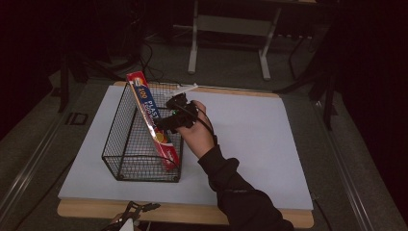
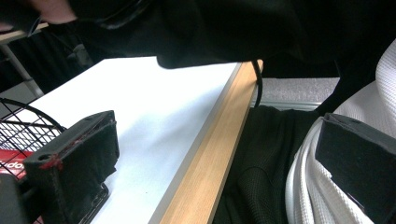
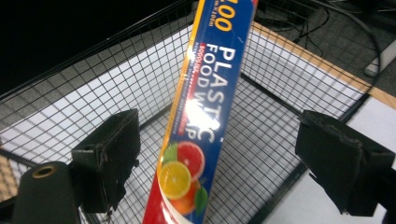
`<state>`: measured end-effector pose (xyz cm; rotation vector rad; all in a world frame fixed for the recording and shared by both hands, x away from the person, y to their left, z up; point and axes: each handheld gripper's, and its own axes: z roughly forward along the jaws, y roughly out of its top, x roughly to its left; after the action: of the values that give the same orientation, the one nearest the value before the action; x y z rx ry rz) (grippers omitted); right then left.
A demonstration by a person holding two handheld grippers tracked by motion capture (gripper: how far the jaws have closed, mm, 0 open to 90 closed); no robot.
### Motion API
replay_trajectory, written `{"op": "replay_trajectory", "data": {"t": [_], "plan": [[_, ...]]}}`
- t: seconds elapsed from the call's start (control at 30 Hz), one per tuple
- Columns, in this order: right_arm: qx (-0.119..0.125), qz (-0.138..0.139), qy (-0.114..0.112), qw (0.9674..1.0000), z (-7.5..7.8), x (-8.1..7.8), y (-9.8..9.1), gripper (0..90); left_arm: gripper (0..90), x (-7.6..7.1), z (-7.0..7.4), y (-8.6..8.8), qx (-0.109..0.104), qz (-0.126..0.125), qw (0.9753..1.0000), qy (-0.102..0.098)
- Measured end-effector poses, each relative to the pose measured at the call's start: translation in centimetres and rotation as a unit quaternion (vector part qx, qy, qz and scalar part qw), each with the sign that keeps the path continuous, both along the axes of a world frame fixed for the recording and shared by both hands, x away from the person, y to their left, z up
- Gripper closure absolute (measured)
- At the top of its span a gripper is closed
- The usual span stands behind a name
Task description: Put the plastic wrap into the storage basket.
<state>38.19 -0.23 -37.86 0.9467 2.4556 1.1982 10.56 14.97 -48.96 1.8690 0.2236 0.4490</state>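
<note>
Box of plastic wrap [image 3: 201, 116] leans in basket [image 1: 120, 144], lower end cropped; both grippers' jaws spread.

Long blue, red and yellow cardboard wrap box [image 3: 201, 112], face: read "PLASTIC FOOD WRAP" in white letters.
Box top, yellow numerals: read "100", partly cut off in the right gripper view.
Box in high view [image 1: 153, 118]: read "100 PLAST".
Red small print along box edge: too small to read.
</note>
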Motion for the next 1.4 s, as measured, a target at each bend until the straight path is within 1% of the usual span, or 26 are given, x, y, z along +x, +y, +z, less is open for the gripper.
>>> {"op": "replay_trajectory", "data": {"t": [0.1,0.2,0.3,0.4,0.5,0.6,0.63,0.73,0.83,0.97,1.03,1.1,1.17,1.27,1.4], "plan": [[0.004,0.002,-0.002,1.0,0.4,-0.4,-1.3,14.1,0.0,0.0,0.0,0.0,0.001,0.0,1.0,0.001],[0.013,0.007,-0.006,0.9999,0.6,-0.9,-2.7,14.1,0.1,0.1,0.0,-0.1,0.001,-0.001,1.0,0.002],[0.019,0.003,-0.008,0.9998,0.6,-1.4,-4.2,14.6,0.1,0.1,0.0,-0.1,0.002,-0.003,1.0,0.002],[0.011,0.0,-0.008,0.9999,0.3,-1.8,-5.6,14.5,0.1,0.0,0.0,-0.2,0.004,-0.003,1.0,0.0],[0.004,0.0,-0.009,1.0,-0.2,-2.1,-7.1,14.2,0.1,0.1,-0.1,-0.2,0.005,-0.002,1.0,0.001],[0.004,-0.002,-0.012,0.9999,-0.8,-2.5,-8.7,13.9,0.1,0.1,-0.1,-0.2,0.006,-0.001,1.0,0.002],[0.006,-0.001,-0.015,0.9999,-0.9,-2.6,-9.2,13.9,0.1,0.1,-0.1,-0.2,0.006,-0.001,1.0,0.002],[0.012,0.0,-0.016,0.9998,-1.5,-3.0,-10.6,13.9,0.1,0.1,-0.1,-0.2,0.006,-0.001,1.0,0.002],[0.013,0.003,-0.021,0.9997,-2.2,-3.5,-11.9,13.9,0.1,0.1,-0.1,-0.2,0.006,0.0,1.0,0.002],[0.008,0.003,-0.017,0.9998,-3.3,-4.2,-13.3,14.0,0.1,0.1,-0.1,-0.3,0.008,-0.001,1.0,0.001],[0.01,0.0,-0.024,0.9997,-3.9,-4.7,-14.1,14.8,0.1,0.1,-0.1,-0.3,0.008,0.0,1.0,0.001],[0.011,0.0,-0.022,0.9997,-4.4,-5.1,-14.6,14.8,0.1,0.1,-0.1,-0.3,0.008,-0.001,1.0,0.002],[0.006,-0.002,-0.021,0.9998,-4.9,-5.5,-15.1,14.8,0.1,0.1,-0.1,-0.3,0.008,0.0,1.0,0.001],[0.005,-0.004,-0.017,0.9998,-5.5,-6.1,-15.9,14.7,0.1,0.0,-0.1,-0.3,0.006,0.0,1.0,0.002],[0.007,-0.007,-0.008,0.9999,-6.3,-6.8,-17.1,14.6,0.1,0.1,-0.1,-0.3,0.009,0.0,1.0,0.0]]}}
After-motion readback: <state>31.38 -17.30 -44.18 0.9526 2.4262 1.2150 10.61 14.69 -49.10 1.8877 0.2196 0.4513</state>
